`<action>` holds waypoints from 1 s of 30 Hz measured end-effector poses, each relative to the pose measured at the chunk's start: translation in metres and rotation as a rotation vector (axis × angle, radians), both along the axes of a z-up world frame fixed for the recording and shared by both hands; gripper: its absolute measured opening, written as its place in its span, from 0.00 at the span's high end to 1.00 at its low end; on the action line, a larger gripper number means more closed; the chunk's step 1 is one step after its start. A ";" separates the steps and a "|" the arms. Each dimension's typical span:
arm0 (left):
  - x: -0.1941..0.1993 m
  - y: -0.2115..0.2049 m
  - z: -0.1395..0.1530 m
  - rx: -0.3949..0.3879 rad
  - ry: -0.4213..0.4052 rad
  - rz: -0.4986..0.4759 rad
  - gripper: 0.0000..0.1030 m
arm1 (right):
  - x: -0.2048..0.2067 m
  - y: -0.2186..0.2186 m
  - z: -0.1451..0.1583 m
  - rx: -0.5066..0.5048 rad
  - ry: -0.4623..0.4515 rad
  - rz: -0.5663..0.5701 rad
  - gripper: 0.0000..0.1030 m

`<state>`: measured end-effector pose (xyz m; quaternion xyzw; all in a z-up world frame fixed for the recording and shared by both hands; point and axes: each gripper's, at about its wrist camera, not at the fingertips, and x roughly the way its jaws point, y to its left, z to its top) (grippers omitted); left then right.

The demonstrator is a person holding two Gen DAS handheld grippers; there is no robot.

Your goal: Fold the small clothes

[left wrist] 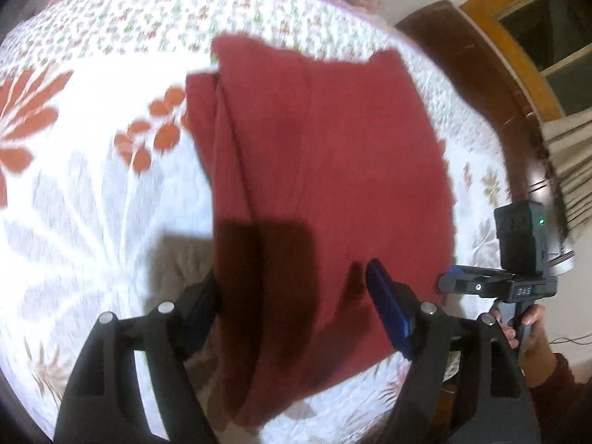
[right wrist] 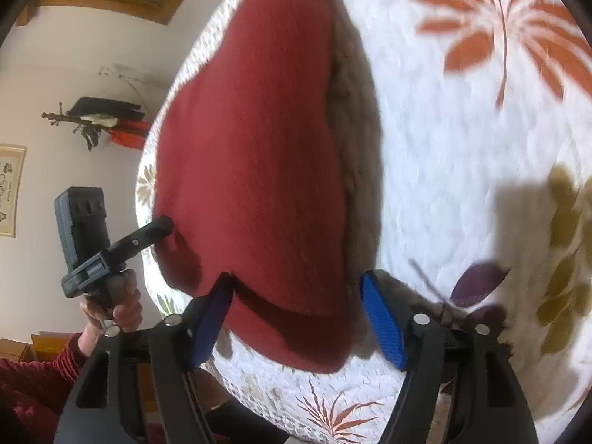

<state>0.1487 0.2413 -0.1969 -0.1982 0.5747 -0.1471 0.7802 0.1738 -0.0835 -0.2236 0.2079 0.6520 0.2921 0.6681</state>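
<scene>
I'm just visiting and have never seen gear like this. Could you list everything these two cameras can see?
Garment: one, dark red, folded, lying on the bed.
Bedspread: one, white with orange and tan leaf print, under the garment.
Bed frame: one, dark brown wood, along the bed's far edge.
Window: one, yellow-brown frame, behind the bed.
Curtain: one, beige, below the window.
Wall picture: one, pale frame, on the white wall.
Left gripper: black, blue pads, open astride the garment.
Right gripper: same, open at the garment's edge.
Hand: holds the left gripper's handle, dark red sleeve.
</scene>
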 end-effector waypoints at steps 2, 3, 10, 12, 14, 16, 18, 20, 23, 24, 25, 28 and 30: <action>-0.003 0.002 -0.010 -0.006 0.039 0.035 0.43 | -0.005 -0.003 -0.003 0.003 0.002 0.001 0.56; -0.006 0.005 -0.012 -0.015 0.045 0.050 0.44 | -0.005 -0.003 0.000 -0.004 -0.012 -0.002 0.64; -0.024 0.013 -0.005 0.033 0.018 0.055 0.49 | -0.018 0.006 0.028 -0.077 -0.111 0.021 0.77; -0.027 0.015 -0.016 0.026 0.047 0.070 0.47 | -0.018 0.008 0.021 -0.094 -0.099 0.012 0.77; -0.029 0.013 -0.026 0.033 0.061 0.074 0.40 | -0.017 0.012 0.014 -0.113 -0.098 0.014 0.77; -0.029 0.013 -0.036 0.027 0.063 0.072 0.37 | -0.020 0.023 0.009 -0.153 -0.108 0.028 0.76; -0.031 0.012 -0.041 0.037 0.054 0.062 0.36 | -0.018 0.027 0.005 -0.174 -0.112 0.031 0.74; -0.029 0.005 -0.042 0.062 0.043 0.052 0.34 | -0.019 0.032 0.000 -0.202 -0.122 0.031 0.72; -0.023 -0.010 -0.040 0.085 0.038 0.058 0.32 | -0.021 0.039 0.000 -0.219 -0.130 0.014 0.71; -0.023 -0.012 -0.038 0.090 0.039 0.061 0.31 | -0.021 0.039 0.001 -0.215 -0.124 0.000 0.70; -0.024 -0.014 -0.035 0.101 0.040 0.064 0.28 | -0.021 0.039 0.003 -0.212 -0.121 -0.009 0.69; -0.031 -0.018 -0.022 0.182 0.037 0.070 0.14 | -0.027 0.031 0.014 -0.250 -0.132 -0.034 0.47; -0.038 -0.017 -0.013 0.193 0.043 0.067 0.14 | -0.033 0.031 0.022 -0.286 -0.146 -0.038 0.40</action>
